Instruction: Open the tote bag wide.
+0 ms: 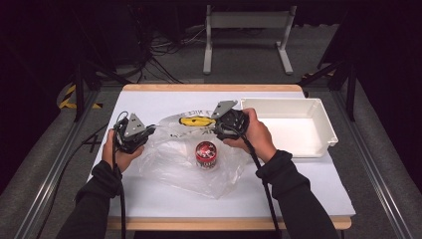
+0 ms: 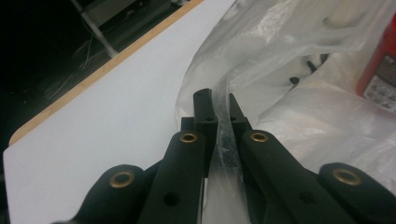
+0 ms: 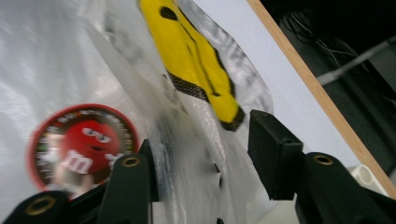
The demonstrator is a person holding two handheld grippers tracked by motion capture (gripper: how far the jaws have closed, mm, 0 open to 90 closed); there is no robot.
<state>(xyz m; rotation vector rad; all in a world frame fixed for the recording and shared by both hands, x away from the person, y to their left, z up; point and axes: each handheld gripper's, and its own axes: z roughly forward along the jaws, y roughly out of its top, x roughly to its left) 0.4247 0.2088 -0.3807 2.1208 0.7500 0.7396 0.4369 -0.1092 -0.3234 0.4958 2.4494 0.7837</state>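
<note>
Plastic bag (image 2: 261, 51) pinched in left tool (image 2: 218, 109)

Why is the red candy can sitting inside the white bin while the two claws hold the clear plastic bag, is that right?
Not quite. The red candy can is not in the white bin; the high view shows it standing inside the clear plastic bag on the table, left of the bin. The left claw is pinching the bag's edge, and the right claw is at its other side.

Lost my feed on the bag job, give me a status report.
Left gripper shut on the plastic bag edge. Right gripper open, bag film loose between its fingers. Red candy can upright inside the bag. White bin stands clear at right.
</note>
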